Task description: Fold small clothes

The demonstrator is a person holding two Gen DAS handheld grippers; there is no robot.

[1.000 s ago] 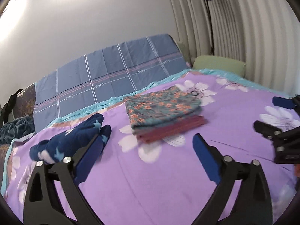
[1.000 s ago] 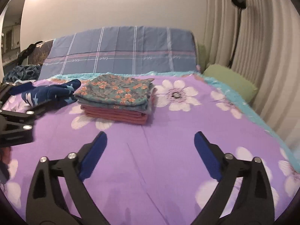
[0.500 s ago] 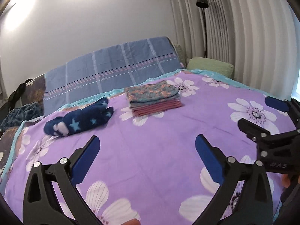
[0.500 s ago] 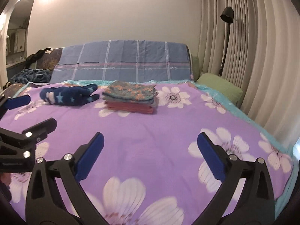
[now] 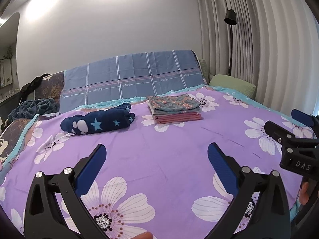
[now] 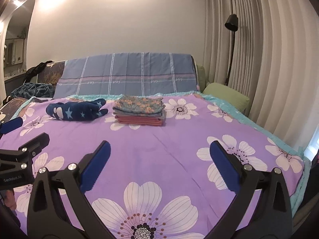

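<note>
Both jaws spread wide, gripping nothing: left gripper and right gripper hover over the near half of the purple floral bedspread, smooth, faintly creased, broad bare stretch ahead. Turquoise border falls off at right toward pleated curtains. Folded clothes stack, flat, square-edged, lies far-centre; rumpled navy star-print garment just left of it, apart.

folded stack on bed, bundle left of it
</note>
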